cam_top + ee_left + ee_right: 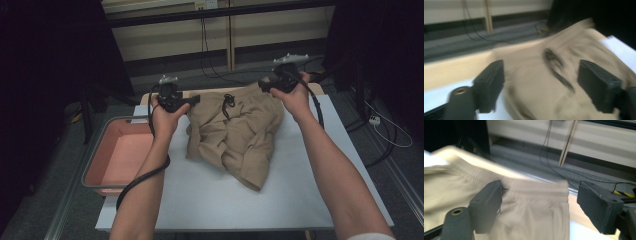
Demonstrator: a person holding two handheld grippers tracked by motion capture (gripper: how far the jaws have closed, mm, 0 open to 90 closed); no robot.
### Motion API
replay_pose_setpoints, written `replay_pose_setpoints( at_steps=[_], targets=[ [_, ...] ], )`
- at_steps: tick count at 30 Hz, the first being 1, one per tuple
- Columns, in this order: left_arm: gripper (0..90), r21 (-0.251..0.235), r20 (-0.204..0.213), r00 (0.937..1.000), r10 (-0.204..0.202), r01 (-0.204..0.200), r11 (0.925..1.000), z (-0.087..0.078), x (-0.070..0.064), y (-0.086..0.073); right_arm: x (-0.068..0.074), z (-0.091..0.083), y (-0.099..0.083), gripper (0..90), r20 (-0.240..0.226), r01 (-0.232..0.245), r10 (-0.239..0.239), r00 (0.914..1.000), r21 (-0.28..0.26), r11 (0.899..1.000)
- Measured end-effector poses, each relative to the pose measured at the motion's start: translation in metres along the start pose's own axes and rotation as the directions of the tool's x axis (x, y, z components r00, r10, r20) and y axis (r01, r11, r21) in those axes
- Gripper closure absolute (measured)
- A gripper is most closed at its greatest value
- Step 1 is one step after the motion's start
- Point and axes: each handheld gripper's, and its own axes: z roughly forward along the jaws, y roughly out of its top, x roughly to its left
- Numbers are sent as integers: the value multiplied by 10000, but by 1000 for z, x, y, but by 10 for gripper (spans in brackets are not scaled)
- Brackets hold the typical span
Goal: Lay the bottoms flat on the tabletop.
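1. One pair of tan shorts lies crumpled mid-table, waistband far.
2. Both the left gripper and right gripper hover wide open at the waistband corners.
3. Next, probably: close on each corner.

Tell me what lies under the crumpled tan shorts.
The tan shorts rest on the white table surface, which shows all around them. A black drawstring lies on top. Anything beneath the fabric is covered.
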Motion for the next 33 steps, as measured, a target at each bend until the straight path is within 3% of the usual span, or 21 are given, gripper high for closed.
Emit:
replay_pose_setpoints(
  at_steps=[2,4,8,11,15,17,20,22,25,33],
  targets=[
    [176,168,148,9997,177,-180,9997,-3,-8,-11,12,-6,-18,159,-609,143,-129,9981,232,9996],
    [165,547,327,9991,255,-272,9981,-8,-16,-21,24,-16,-38,145,-717,581,-548,9959,446,9973],
    [151,501,510,9970,580,-606,9969,-23,-33,-37,45,-37,-73,136,-1236,1190,-1081,9864,842,9893],
    [149,505,575,9963,640,-669,9965,-37,-44,-51,60,-55,-93,135,-1559,1580,-1437,9773,834,9839],
    [143,379,651,9965,519,-544,9978,-52,-54,-69,78,-73,-111,142,-1867,1794,-1619,9690,806,9805],
    [141,478,588,9957,713,-741,9961,-57,-58,-78,86,-81,-123,148,-2267,1708,-1511,9622,698,9828],
    [140,528,666,9964,523,-559,9970,-61,-59,-92,94,-88,-136,145,-2531,1815,-1593,9542,668,9811],
    [139,608,673,9963,528,-570,9965,-61,-60,-98,97,-92,-143,137,-2702,1736,-1509,9509,622,9828],
    [137,824,739,9958,534,-595,9948,-59,-60,-105,104,-91,-145,137,-2797,2041,-1754,9439,765,9760],
    [123,886,703,9955,630,-691,9937,-68,-60,-112,122,-86,-133,139,-3163,2366,-2115,9248,427,9707]
  ],
)
